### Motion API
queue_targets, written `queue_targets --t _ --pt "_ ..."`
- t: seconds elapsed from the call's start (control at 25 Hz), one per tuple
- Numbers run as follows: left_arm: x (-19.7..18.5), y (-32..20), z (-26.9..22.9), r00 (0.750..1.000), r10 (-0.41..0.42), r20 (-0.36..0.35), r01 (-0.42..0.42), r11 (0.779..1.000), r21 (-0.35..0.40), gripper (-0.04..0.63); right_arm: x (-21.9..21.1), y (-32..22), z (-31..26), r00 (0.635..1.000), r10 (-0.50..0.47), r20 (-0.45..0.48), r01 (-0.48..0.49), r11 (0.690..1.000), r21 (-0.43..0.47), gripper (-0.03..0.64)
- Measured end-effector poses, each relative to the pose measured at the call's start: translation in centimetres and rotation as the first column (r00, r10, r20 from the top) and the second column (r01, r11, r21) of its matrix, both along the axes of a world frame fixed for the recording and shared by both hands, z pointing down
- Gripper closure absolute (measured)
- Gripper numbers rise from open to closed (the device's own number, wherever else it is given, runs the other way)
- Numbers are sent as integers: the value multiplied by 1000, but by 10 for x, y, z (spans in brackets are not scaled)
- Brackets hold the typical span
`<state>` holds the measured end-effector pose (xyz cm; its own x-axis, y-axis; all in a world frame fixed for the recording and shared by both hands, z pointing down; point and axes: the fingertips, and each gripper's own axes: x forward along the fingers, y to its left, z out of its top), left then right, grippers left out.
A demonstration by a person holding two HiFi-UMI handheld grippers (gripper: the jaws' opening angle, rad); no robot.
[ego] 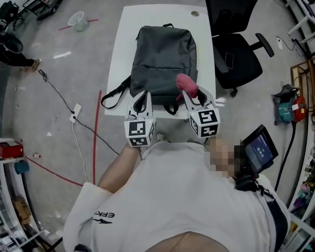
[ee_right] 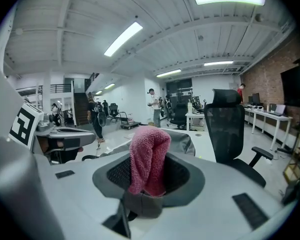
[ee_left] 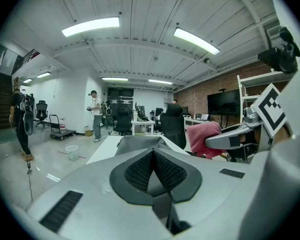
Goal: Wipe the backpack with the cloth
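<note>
Jaws of the right gripper (ego: 192, 95) clench a pink cloth (ego: 186, 81) over the near end of the backpack (ego: 165, 56); the left gripper (ego: 142, 97) is closed on nothing. The backpack lies flat on a white surface (ego: 125, 30), with a black chair (ego: 236, 46) just beside it. A clear bin (ego: 79, 21) stands on the grey floor (ego: 58, 77), contents unclear.

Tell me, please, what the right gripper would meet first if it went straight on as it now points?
Most likely the backpack: the right gripper, shut on the pink cloth, points at it. It looks nearly level, so it might skim over.
</note>
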<state>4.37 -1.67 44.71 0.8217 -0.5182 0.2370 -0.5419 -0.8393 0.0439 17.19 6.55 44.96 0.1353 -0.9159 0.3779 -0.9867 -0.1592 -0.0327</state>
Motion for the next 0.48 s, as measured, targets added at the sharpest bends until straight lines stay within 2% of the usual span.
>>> queue_targets --t 0.16,0.48 --pt "-8 -26 7 1000 30 8 -30 1000 -5 592 -4 -17 0 999 45 -17 -45 999 -7 477" --pt "-15 -74 24 1000 -23 14 24 999 -31 592 15 -59 -8 997 65 -50 -65 998 -7 477"
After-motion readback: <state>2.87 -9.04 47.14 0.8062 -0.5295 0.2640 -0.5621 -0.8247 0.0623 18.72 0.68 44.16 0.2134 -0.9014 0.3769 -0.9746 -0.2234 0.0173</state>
